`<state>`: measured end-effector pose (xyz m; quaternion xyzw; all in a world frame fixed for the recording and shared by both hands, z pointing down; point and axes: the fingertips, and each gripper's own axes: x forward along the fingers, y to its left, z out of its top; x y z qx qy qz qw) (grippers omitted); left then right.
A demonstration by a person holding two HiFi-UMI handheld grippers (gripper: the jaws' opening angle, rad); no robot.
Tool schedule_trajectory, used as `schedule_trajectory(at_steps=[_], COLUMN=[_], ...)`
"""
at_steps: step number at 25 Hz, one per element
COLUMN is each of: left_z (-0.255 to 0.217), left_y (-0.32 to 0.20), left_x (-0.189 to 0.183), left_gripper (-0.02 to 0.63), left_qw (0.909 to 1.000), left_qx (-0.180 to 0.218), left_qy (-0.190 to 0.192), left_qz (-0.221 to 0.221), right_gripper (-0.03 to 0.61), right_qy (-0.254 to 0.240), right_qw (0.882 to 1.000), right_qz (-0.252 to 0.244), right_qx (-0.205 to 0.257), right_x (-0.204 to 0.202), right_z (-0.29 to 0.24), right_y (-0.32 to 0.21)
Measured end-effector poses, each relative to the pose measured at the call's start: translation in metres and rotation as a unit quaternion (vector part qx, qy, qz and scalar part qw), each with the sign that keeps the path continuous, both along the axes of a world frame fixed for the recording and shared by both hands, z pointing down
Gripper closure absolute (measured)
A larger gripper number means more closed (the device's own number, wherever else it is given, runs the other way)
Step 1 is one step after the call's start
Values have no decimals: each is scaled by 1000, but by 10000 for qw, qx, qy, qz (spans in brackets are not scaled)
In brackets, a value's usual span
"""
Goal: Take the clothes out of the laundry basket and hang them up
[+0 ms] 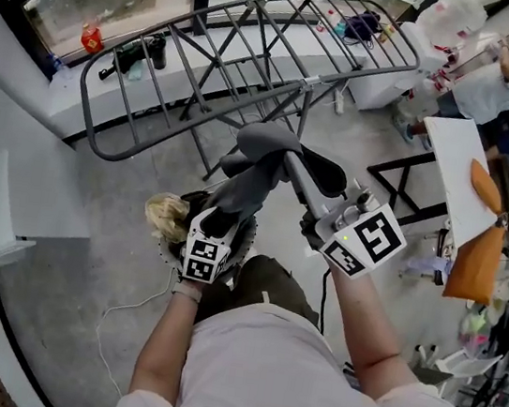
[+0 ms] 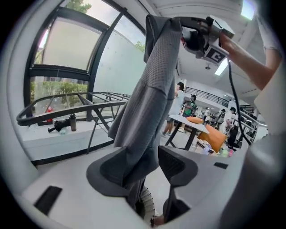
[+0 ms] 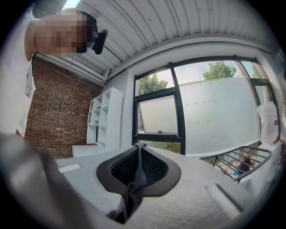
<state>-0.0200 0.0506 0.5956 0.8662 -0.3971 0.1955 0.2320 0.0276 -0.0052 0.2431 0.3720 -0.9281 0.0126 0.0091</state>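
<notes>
Right gripper (image 3: 139,166): fingers clenched on the top edge of the grey garment (image 2: 156,89), so the cloth hangs full length below them. Left gripper (image 2: 149,169): fingers released and spread, the garment's lower part passing loosely between them, above the laundry basket (image 1: 167,253). Probable aim: regrip lower down and spread it for the drying rack (image 1: 257,56) beyond the fingers.

Pale short-sleeved shirt (image 1: 285,383). Left tongs (image 2: 145,167), right tongs (image 3: 139,167): grey bodies, black ribbed pads (image 2: 176,165), black-and-white marker cubes (image 1: 368,238). Black cable (image 1: 323,295) behind right tongs.
</notes>
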Motion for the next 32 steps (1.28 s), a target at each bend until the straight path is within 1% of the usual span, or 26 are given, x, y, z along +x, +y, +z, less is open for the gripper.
schedule_trajectory(at_steps=[2,5,6,7,8,11,14,17,19,23,26,28,32], left_z=[-1,-2,-4,-6,-9,-19,-35,-58,-76,-115,-140,-157,-189], left_y=[-13,-28,-32,-36,-40,-50,-60,-73,-80,-94,-104,-115,-136], left_x=[1,6,7,6,6,2,-12,-28,-30,-25,-17,-11,8], left_gripper=[408,417,482,566,607,609,609,609,609,609,611,609,609], left_qw=[9998,9998,9997,9997,9997,9994,9987,9971,9952,9894,9859,9828,9773], left_qx=[29,107,144,173,198,309,465,682,882,1354,1565,1730,1975], left_qy=[-91,-107,-92,-80,-74,-86,-121,-143,-176,-323,-383,-472,-566], left_qz=[-177,-163,-147,-140,-136,-124,-186,-319,-378,-423,-447,-452,-524], right_gripper=[553,554,554,553,553,554,554,553,552,552,552,552,552], right_qy=[-75,-160,-175,-191,-212,-277,-350,-381,-337,-266,-228,-286,-338], right_qw=[10000,9997,9996,9994,9992,9973,9930,9874,9843,9797,9777,9763,9724], right_qz=[51,170,216,274,349,683,1126,1535,1734,1989,2083,2139,2301], right_qx=[16,29,36,41,44,29,-1,-30,-29,-31,-114,-172,-194], right_x=[5,13,16,19,25,53,85,116,138,173,193,207,245], right_z=[-8,-14,-15,-16,-16,-15,-8,-1,5,18,28,31,37], right_y=[4,10,12,13,13,16,17,15,16,13,6,-4,-22])
